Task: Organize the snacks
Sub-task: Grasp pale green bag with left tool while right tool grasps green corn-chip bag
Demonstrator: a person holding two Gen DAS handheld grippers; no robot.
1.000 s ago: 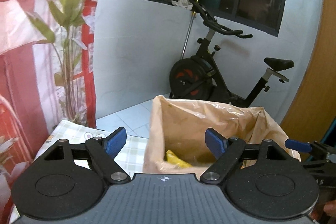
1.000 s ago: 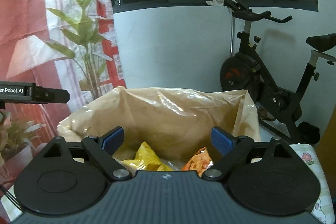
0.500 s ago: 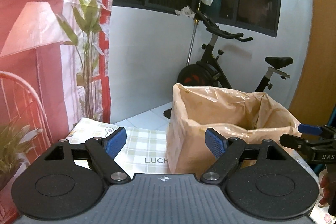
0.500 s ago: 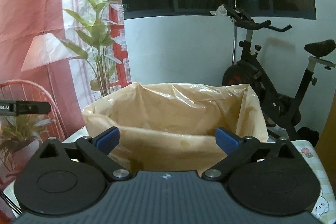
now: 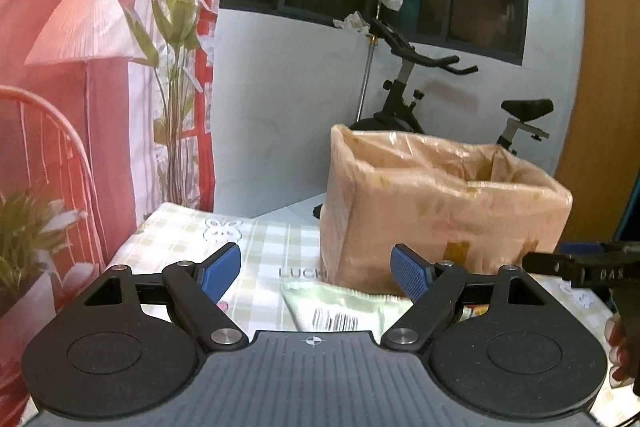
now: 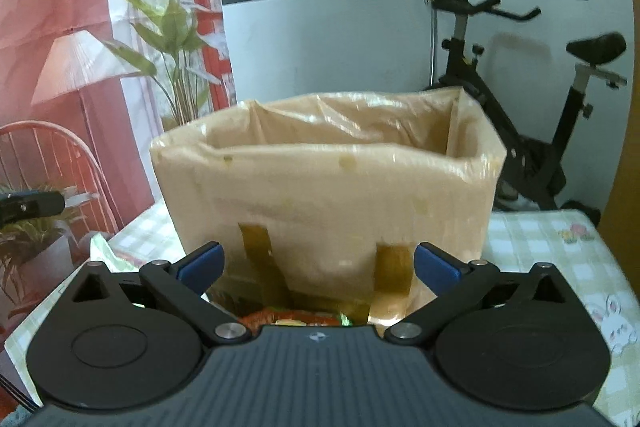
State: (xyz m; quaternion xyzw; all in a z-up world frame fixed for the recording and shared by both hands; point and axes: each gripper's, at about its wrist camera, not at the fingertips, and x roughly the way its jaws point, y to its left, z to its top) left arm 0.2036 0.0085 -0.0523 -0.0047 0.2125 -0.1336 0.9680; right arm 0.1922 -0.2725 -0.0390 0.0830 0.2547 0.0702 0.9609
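A box lined with a tan plastic bag point(image 5: 440, 215) stands on the checked tablecloth point(image 5: 264, 247); it also fills the middle of the right wrist view point(image 6: 328, 203). Its contents are hidden from here. My left gripper point(image 5: 316, 269) is open and empty, low over a pale green snack packet point(image 5: 340, 307) lying in front of the box. My right gripper point(image 6: 316, 265) is open and empty, close to the box's front wall, above an orange-red snack packet point(image 6: 288, 317) whose top edge just shows. The right gripper's side point(image 5: 588, 267) shows in the left wrist view.
A black exercise bike point(image 6: 516, 131) stands behind the table against the white wall. A tall green plant point(image 5: 176, 39) and a pink curtain are at the left. The tablecloth point(image 6: 560, 259) extends to the right of the box.
Both grippers have pulled back and dropped from above the box opening to table level in front of it. The snacks inside the box are no longer visible; packets on the table have come into view.
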